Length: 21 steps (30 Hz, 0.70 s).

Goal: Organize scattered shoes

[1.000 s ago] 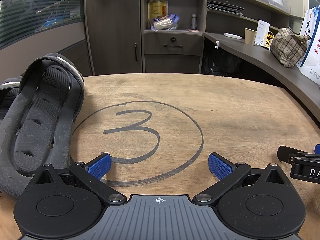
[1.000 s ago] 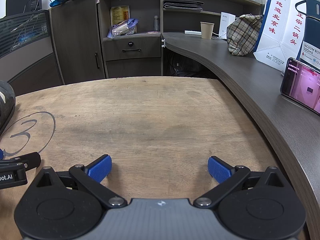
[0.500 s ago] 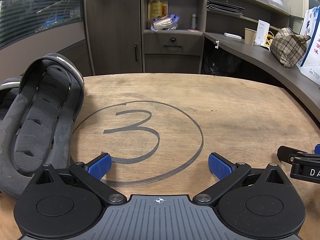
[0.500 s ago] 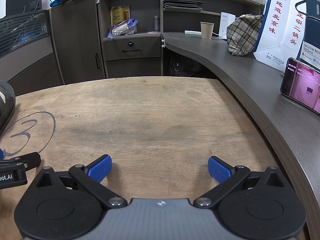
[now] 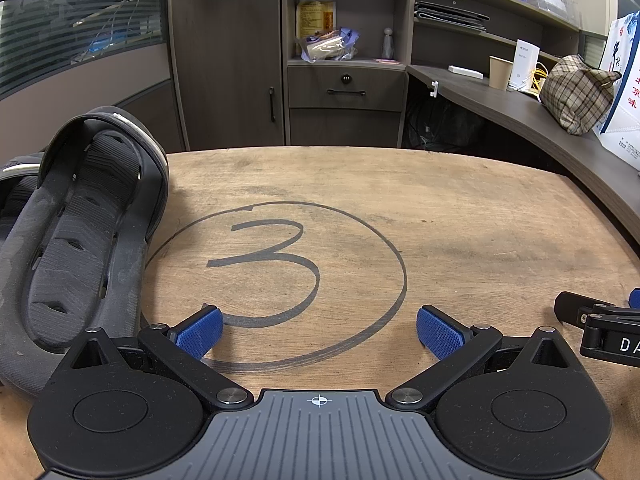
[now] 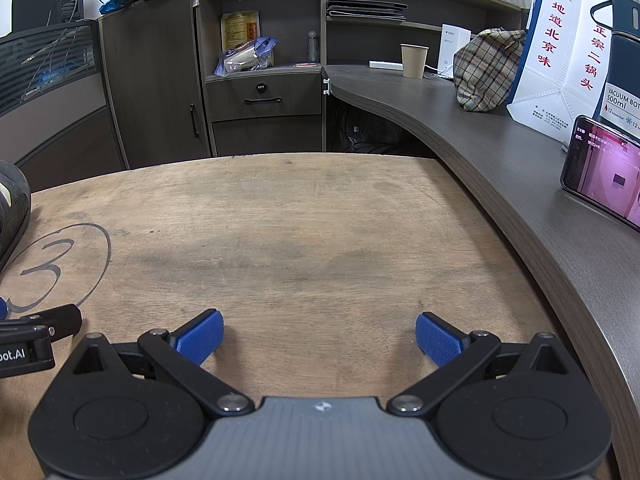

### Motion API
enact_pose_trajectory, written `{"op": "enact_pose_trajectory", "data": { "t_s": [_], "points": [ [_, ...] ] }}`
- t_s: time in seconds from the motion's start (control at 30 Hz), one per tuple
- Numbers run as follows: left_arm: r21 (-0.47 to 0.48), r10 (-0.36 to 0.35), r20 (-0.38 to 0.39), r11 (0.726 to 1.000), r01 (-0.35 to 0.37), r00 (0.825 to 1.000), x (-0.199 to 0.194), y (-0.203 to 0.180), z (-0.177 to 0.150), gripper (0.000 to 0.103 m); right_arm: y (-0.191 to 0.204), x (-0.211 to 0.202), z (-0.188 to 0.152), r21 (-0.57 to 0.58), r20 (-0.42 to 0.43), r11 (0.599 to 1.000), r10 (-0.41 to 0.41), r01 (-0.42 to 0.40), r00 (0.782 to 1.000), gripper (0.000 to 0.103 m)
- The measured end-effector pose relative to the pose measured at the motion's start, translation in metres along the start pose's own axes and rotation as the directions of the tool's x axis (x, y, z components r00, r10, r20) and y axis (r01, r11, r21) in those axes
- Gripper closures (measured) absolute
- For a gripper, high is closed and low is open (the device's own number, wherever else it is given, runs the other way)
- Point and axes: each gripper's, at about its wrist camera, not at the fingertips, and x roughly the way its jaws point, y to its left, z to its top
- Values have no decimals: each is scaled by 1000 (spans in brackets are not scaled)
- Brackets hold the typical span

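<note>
While both sets of jaws are spread wide and empty, a dark slipper (image 5: 80,240) is seen lying on the wooden table (image 5: 460,232) just left of the left gripper (image 5: 318,334), beside the drawn circle (image 5: 280,288). Bare tabletop lies before the right gripper (image 6: 319,338); a phone (image 6: 604,168) is propped on the grey counter (image 6: 520,184).

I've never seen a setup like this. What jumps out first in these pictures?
Probably the big hand-drawn circled 3 on the wooden table, right in front of the left gripper, whose blue-tipped jaws are spread wide. Just left of the circle lies a dark grey slipper, its toe end tilted up. The right gripper is open too, over bare wood, and a lit phone leans on the grey counter at far right.
</note>
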Motion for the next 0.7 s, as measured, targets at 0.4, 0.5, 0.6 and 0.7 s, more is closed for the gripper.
{"op": "enact_pose_trajectory", "data": {
  "t_s": [0.4,0.5,0.6,0.7],
  "points": [
    [0,0,1,1000,0,1000,-1,0,-1,0,0,0,0,0,0,1000,0,0,1000,0],
    [0,0,0,1000,0,1000,-1,0,-1,0,0,0,0,0,-1,1000,0,0,1000,0],
    [0,0,0,1000,0,1000,-1,0,-1,0,0,-1,-1,0,0,1000,0,0,1000,0],
    [-1,0,-2,1000,0,1000,-2,1,-3,0,-1,-2,-2,-1,-3,1000,0,0,1000,0]
  ]
}}
